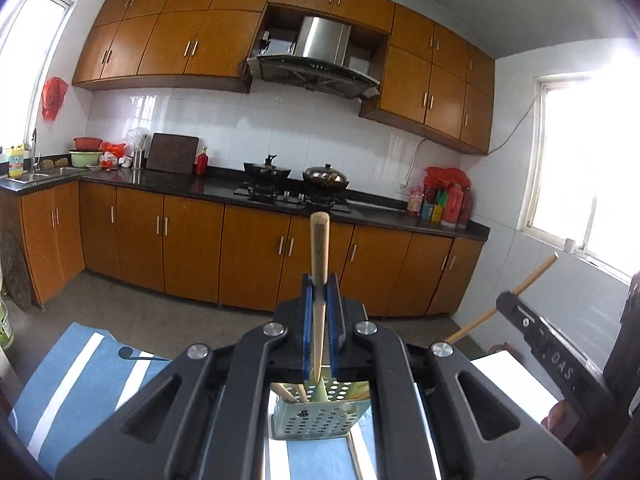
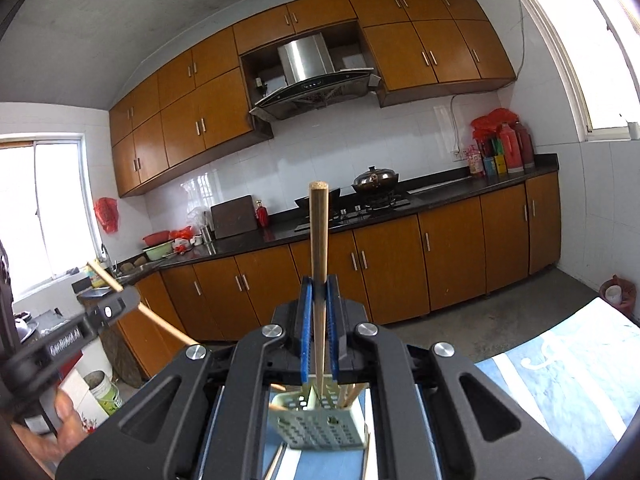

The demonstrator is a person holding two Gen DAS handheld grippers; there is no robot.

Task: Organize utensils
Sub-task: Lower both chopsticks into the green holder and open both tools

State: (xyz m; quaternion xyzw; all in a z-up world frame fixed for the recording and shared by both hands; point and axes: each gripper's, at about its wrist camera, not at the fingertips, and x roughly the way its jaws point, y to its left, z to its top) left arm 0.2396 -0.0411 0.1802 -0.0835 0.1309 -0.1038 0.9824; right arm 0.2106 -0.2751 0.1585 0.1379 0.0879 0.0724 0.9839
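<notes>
Left view, left to right: I logged a blue-striped cloth (image 1: pixel 86 364) on the table at lower left. My left gripper (image 1: pixel 320 300) stood at centre, blue pads pinching a chopstick (image 1: pixel 319 248) that pointed up past the jaws. Under the jaws sat a perforated green holder (image 1: pixel 316 416), with more sticks leaning inside it. At far right my right gripper (image 1: pixel 505 299) came in side-on, clamped on a second chopstick (image 1: pixel 534 274) that ran aslant.

Right view, left to right: I noted my left gripper (image 2: pixel 130 298) at the left edge, its chopstick (image 2: pixel 105 274) crossing the jaws at a slant, and a hand (image 2: pixel 60 424) below it. At centre my right gripper (image 2: pixel 320 300) was pressed shut on its own chopstick (image 2: pixel 319 240), upright. The holder (image 2: pixel 320 424) lay beneath, tilted toward the lens, sticks inside. The cloth (image 2: pixel 560 372) filled the lower right.

Behind both: wooden cabinets (image 1: pixel 192 240), a dark counter (image 1: pixel 168 186), a lidded wok (image 1: pixel 325 176) on the stove.
</notes>
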